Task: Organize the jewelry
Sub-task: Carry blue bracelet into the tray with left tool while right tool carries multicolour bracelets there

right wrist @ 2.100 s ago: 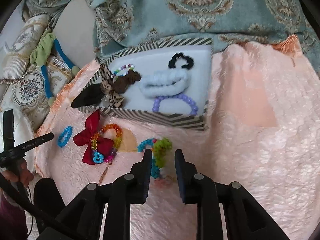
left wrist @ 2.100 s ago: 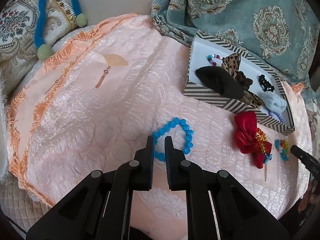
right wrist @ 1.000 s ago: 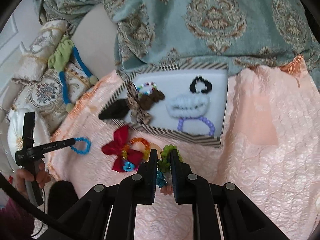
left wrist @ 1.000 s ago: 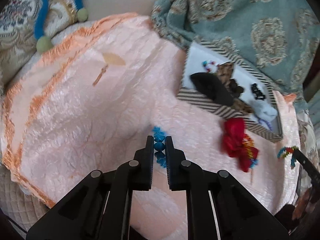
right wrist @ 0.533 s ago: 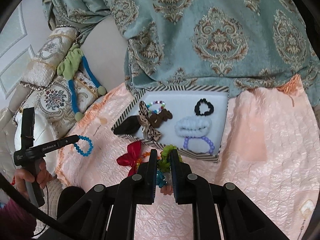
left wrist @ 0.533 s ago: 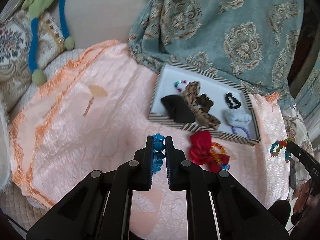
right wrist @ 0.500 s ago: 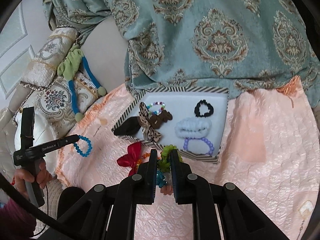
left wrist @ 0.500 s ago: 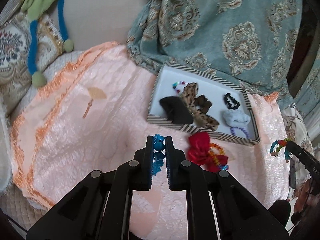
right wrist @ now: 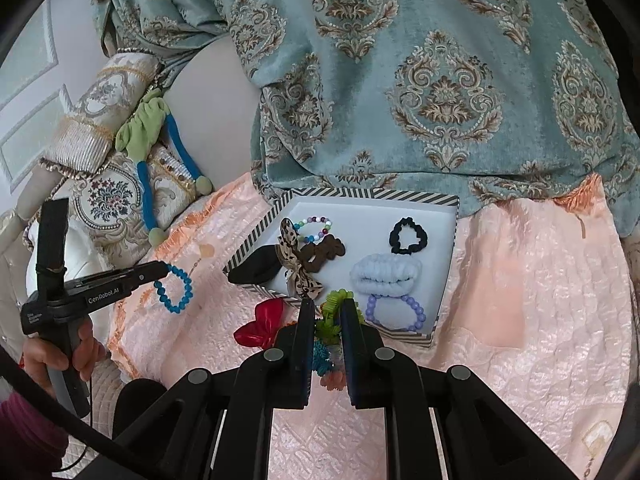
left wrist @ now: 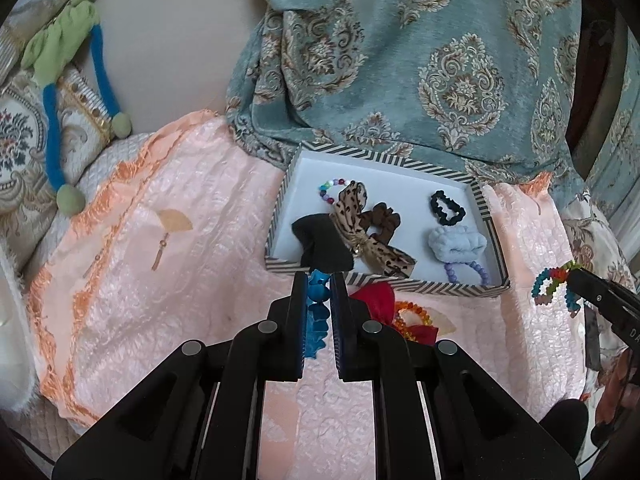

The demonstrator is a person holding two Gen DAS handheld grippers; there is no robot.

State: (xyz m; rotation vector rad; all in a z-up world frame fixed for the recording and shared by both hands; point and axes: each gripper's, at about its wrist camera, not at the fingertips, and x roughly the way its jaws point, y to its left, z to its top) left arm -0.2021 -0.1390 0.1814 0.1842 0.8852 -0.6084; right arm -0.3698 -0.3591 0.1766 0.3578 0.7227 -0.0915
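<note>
A blue beaded bracelet (left wrist: pixel 316 312) hangs clamped in the left tongs (left wrist: pixel 319 280), lifted above the peach quilted bedspread (left wrist: pixel 192 248). The right tongs (right wrist: pixel 326 308) grip a multicoloured spiral hair tie (right wrist: pixel 330 340), also held in the air. Just beyond both lies a striped shallow cardboard box (right wrist: pixel 444 280) holding a black scrunchie (right wrist: pixel 408 236), a pale blue fluffy scrunchie (right wrist: pixel 386 274), a lilac bead bracelet (right wrist: pixel 394 312) and a leopard-print bow (right wrist: pixel 296 260). A red fabric bow (right wrist: pixel 260 324) lies on the bedspread beside the box.
</note>
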